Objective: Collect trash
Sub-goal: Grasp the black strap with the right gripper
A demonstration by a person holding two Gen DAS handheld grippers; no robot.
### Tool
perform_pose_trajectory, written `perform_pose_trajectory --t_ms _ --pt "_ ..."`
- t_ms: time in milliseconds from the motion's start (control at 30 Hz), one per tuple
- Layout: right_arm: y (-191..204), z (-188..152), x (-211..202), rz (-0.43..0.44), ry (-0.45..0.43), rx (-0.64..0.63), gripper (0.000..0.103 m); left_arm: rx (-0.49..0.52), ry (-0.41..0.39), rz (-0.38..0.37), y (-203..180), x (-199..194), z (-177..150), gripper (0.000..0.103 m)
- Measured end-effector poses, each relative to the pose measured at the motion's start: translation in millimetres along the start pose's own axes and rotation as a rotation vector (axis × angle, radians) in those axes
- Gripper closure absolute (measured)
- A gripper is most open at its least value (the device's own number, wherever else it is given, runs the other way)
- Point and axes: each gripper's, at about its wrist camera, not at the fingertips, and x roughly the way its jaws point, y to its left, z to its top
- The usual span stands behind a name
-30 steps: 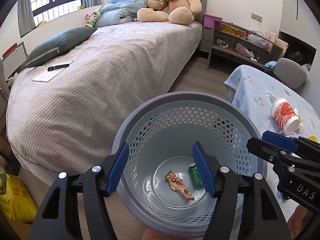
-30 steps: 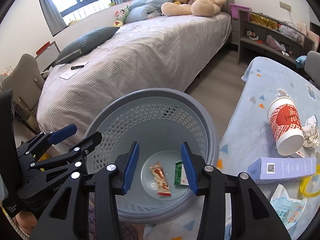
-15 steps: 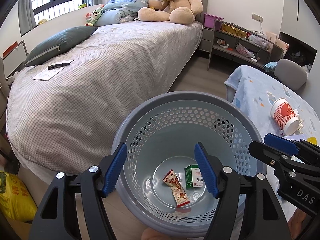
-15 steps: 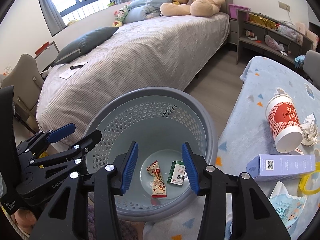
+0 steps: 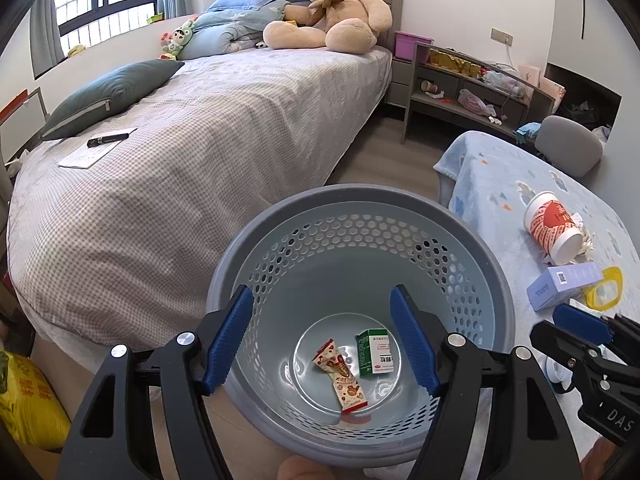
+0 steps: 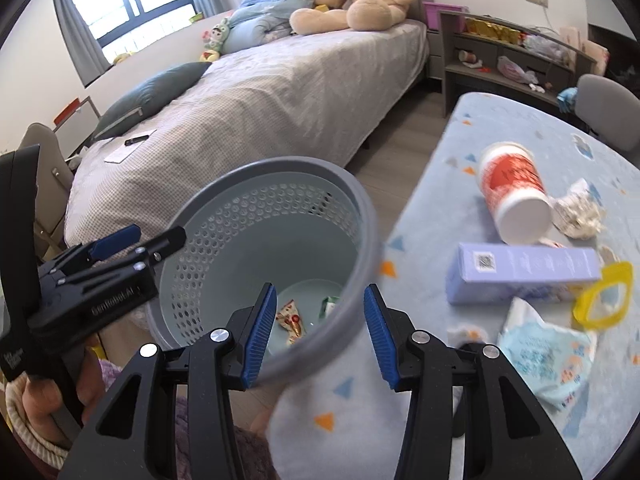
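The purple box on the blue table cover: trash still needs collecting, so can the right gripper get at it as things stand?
Probably yes. The right gripper is open and empty, and the purple box lies exposed on top, with only bare table cover between them.

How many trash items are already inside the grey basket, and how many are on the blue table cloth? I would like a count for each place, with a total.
In the basket: 2 (snack wrapper, green-white box)
On the cloth: 5 (red cup, crumpled paper, purple box, yellow ring, blue packet)
Total: 7
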Motion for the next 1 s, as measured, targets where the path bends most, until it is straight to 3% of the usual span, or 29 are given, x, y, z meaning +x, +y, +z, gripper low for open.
perform_pose_trajectory --t_ms 533,767,1000 --pt "-97 -52 -63 -0.233 0.021 0.104 0.058 0.102 0.001 -0.083 -55 -12 -21 0.033" --pt "-115 -69 -72 -0.218 0.024 0.137 0.058 0.13 0.008 -0.107 -79 -13 -25 0.033" --pt "-95 -77 -55 -0.145 0.037 0.154 0.058 0.138 0.008 -0.094 -92 -11 -27 0.033"
